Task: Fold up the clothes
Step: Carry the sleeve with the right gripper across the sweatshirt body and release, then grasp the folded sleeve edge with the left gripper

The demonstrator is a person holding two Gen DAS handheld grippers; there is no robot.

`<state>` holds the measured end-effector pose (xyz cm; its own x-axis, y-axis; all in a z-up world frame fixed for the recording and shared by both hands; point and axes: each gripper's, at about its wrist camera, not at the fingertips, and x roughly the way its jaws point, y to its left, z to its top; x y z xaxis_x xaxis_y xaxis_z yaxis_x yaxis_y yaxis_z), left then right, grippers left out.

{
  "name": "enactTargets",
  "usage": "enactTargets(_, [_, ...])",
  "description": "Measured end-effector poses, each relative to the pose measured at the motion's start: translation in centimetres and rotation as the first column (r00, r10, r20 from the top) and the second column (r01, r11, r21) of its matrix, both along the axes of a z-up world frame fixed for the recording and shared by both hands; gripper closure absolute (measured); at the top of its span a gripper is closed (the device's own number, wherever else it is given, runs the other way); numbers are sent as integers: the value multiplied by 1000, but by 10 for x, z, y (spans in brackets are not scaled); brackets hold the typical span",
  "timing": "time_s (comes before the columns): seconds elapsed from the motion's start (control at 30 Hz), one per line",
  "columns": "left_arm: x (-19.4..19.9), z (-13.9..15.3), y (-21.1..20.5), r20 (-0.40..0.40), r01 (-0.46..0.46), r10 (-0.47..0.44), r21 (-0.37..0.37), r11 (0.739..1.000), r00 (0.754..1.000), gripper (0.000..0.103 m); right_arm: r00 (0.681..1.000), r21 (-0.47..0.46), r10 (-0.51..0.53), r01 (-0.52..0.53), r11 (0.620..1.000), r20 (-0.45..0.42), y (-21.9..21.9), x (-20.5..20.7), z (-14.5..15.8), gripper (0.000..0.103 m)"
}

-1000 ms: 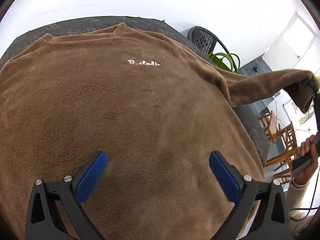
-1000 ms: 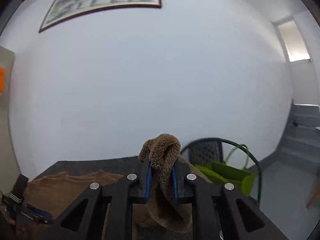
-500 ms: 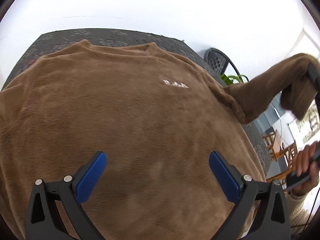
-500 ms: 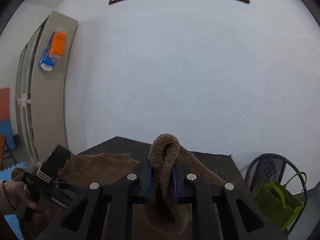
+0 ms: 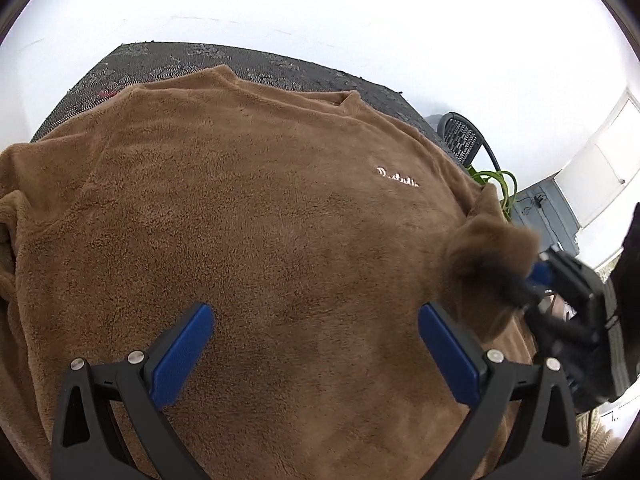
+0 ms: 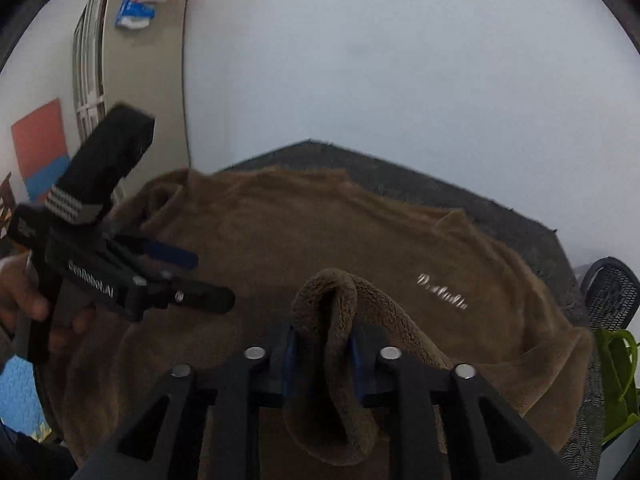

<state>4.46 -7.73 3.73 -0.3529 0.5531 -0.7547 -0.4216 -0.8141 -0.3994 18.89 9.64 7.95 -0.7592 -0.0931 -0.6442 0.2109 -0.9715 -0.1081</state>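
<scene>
Early in folding: brown sweater (image 5: pixel 260 232) spread flat on counter (image 5: pixel 168 60); right gripper (image 6: pixel 322 360) fingers pinching sleeve cuff (image 6: pixel 332 308) over torso; left gripper (image 5: pixel 316 344) fingers spread, empty.

Plain white wall (image 5: pixel 320 8) fills the whole top of both views. Dark patterned table cover (image 5: pixel 168 60) sits around 11 o'clock in the left view, black mesh chair (image 5: pixel 464 140) at 2 with a green bag (image 6: pixel 616 384) beside it. Bright window (image 5: pixel 600 156) at 3 o'clock. Right view has a beige cabinet (image 6: pixel 132 64) at 10, red and blue floor mats (image 6: pixel 40 152) lower left.
</scene>
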Motion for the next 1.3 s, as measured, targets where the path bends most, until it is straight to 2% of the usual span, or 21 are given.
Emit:
enactTargets(0.03, [0, -1, 1, -1, 0, 0, -8, 1000, 1000, 0, 1000, 1, 10, -10, 1000, 19, -1, -1, -4, 57])
enactTargets(0.07, [0, -1, 2, -1, 0, 0, -14, 1000, 1000, 0, 1000, 9, 19, -19, 1000, 6, -4, 3, -3, 35])
enactTargets(0.1, [0, -2, 2, -2, 0, 0, -20, 1000, 1000, 0, 1000, 16, 27, -27, 1000, -9, -7, 7, -1, 22])
enactTargets(0.23, [0, -5, 0, 11, -5, 6, -27, 1000, 1000, 0, 996, 55, 43, -39, 998, -73, -12, 24, 12, 22])
enactTargets(0.33, [2, -3, -2, 10, -7, 7, -26, 1000, 1000, 0, 997, 5, 1, 0, 1000, -76, 2, 33, 17, 22])
enactTargets(0.43, [4, -2, -5, -5, -10, 10, -42, 999, 1000, 0, 994, -111, -81, 72, 991, -79, 30, 41, 21, 22])
enactTargets(0.53, [8, 1, -3, -44, -2, -2, -84, 996, 999, 0, 979, -237, -184, 160, 958, -83, 62, 58, 27, 22])
enactTargets(0.63, [14, 4, 3, -93, 25, -37, -128, 991, 995, 0, 960, -245, -276, 255, 935, -53, 84, 71, 24, 22])
enactTargets(0.7, [23, 8, 15, -139, 71, -95, -169, 983, 986, 0, 960, -280, -279, 266, 922, -5, 93, 75, 16, 22])
enactTargets(0.77, [36, 12, 29, -192, 129, -173, -222, 967, 966, 0, 959, -314, -279, 278, 908, 43, 103, 79, 9, 22])
enactTargets(0.83, [49, 16, 43, -240, 183, -252, -276, 943, 937, 0, 959, -387, -266, 283, 878, 99, 110, 79, 1, 22])
enactTargets(0.9, [67, 20, 61, -305, 238, -351, -353, 905, 885, 0, 953, -379, -287, 302, 875, 98, 110, 80, -1, 22])
enactTargets(1.0, [97, 22, 88, -385, 294, -498, -478, 828, 777, 0, 946, -381, -312, 320, 867, 85, 112, 80, -3, 22])
enactTargets(1.03, [108, 21, 97, -403, 313, -555, -524, 792, 728, 0, 944, -396, -319, 327, 858, 90, 115, 79, -5, 22])
enactTargets(1.07, [117, 18, 106, -410, 333, -604, -561, 758, 683, 0, 941, -403, -326, 335, 852, 93, 116, 76, -8, 22])
enactTargets(1.17, [133, 8, 128, -398, 377, -710, -641, 668, 581, 0, 934, -433, -344, 351, 830, 98, 125, 77, -10, 22])
enactTargets(1.23, [135, 1, 139, -375, 399, -746, -667, 629, 550, 0, 928, -457, -358, 362, 813, 99, 131, 80, -11, 22])
enactTargets(1.3, [133, -4, 149, -340, 431, -770, -674, 601, 540, 0, 924, -477, -369, 371, 796, 104, 137, 82, -13, 22])
